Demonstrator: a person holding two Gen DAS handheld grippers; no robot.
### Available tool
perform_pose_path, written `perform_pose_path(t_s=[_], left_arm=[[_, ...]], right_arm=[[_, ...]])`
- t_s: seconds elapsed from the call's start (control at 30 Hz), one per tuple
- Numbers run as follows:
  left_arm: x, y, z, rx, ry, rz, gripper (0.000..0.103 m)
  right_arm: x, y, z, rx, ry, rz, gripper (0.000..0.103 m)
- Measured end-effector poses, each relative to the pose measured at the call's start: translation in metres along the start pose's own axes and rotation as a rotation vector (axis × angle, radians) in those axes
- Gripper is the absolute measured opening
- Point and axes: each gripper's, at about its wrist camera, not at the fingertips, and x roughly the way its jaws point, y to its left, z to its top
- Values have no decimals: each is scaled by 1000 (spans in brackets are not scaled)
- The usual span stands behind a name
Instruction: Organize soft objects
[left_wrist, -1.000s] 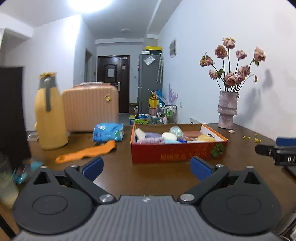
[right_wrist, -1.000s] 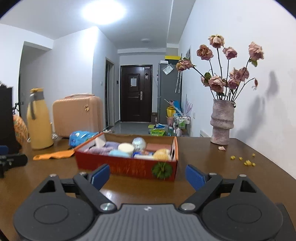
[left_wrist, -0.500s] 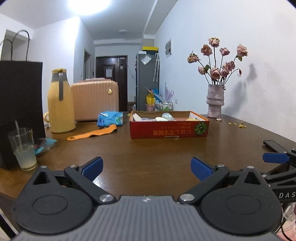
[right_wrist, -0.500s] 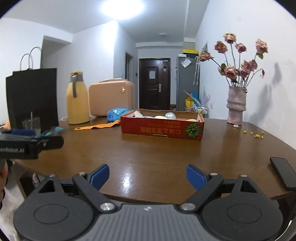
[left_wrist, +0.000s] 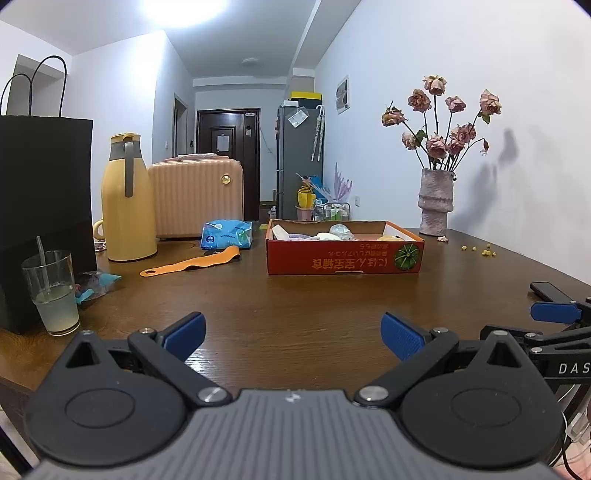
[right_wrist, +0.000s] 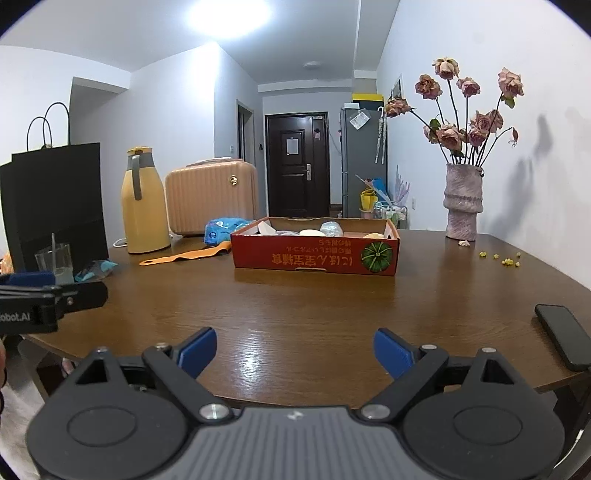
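Left wrist view: the left gripper (left_wrist: 291, 334) is hovering over the near edge of the wooden table (left_wrist: 295, 295), fingers spread wide, nothing between them. The red cardboard box (left_wrist: 345, 256) is sitting well ahead at mid-table, holding several soft items (left_wrist: 325, 234) packed together; individual kinds are too small to tell. An orange strap (left_wrist: 192, 262) is lying flat to the box's left, with a blue tissue pack (left_wrist: 227, 234) behind it.

Right wrist view: the right gripper (right_wrist: 295, 350) is likewise standing wide apart and empty, facing the same red cardboard box (right_wrist: 314, 254). A black phone (right_wrist: 565, 336) is lying at the table's right edge, near the gripper.

Judgement: both tools are sitting back from the work, so this is either a start or a finish pose. If loose pieces remain, the next move calls for reaching forward-left to the strap and pinching it low, as it is lying flat.
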Motion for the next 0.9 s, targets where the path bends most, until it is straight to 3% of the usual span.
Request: perform_pose_path(t_s=[0.9], left_arm=[[0,3,-1,-10,2,8,103]], right_arm=[[6,-1,-5,25,20,-6,92]])
